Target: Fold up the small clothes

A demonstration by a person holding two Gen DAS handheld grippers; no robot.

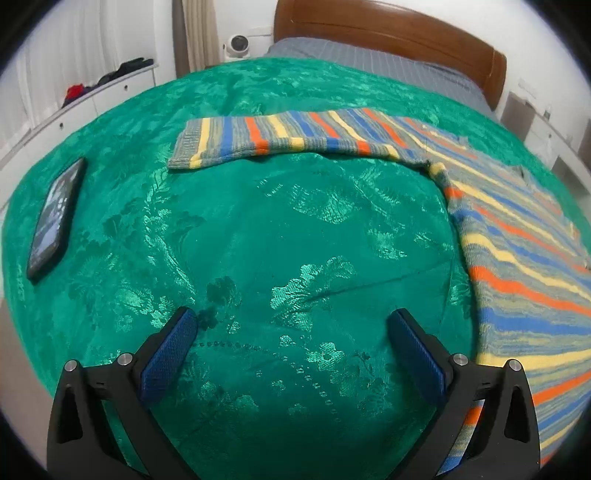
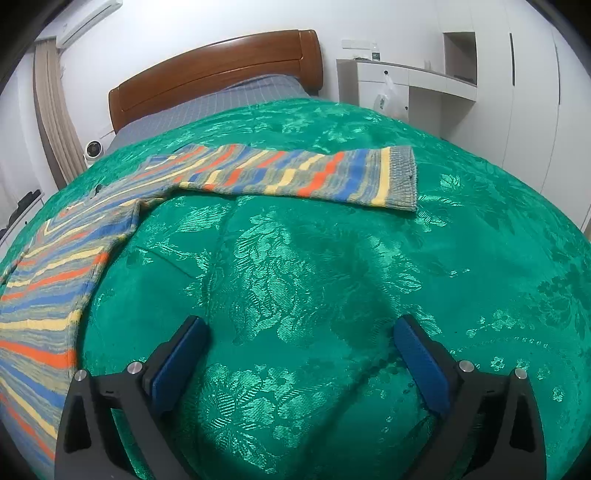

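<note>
A striped knit sweater in blue, orange, yellow and grey lies flat on a green bedspread (image 1: pixel 258 229). In the left wrist view its body (image 1: pixel 524 266) fills the right side and one sleeve (image 1: pixel 280 138) stretches left across the far bed. In the right wrist view the body (image 2: pixel 48 280) lies at the left and the other sleeve (image 2: pixel 295 175) stretches right, ending in a grey cuff (image 2: pixel 400 177). My left gripper (image 1: pixel 291 321) is open and empty over bare bedspread, left of the body. My right gripper (image 2: pixel 299 326) is open and empty over the bedspread (image 2: pixel 332 277), right of the body.
A black phone (image 1: pixel 55 218) lies on the bedspread at the far left. A wooden headboard (image 1: pixel 388 33) and grey sheet (image 1: pixel 369 61) lie beyond. White drawers (image 1: pixel 74 107) stand to the left, white cabinets (image 2: pixel 424 85) to the right. A small white fan (image 1: pixel 236 46) stands by the curtain.
</note>
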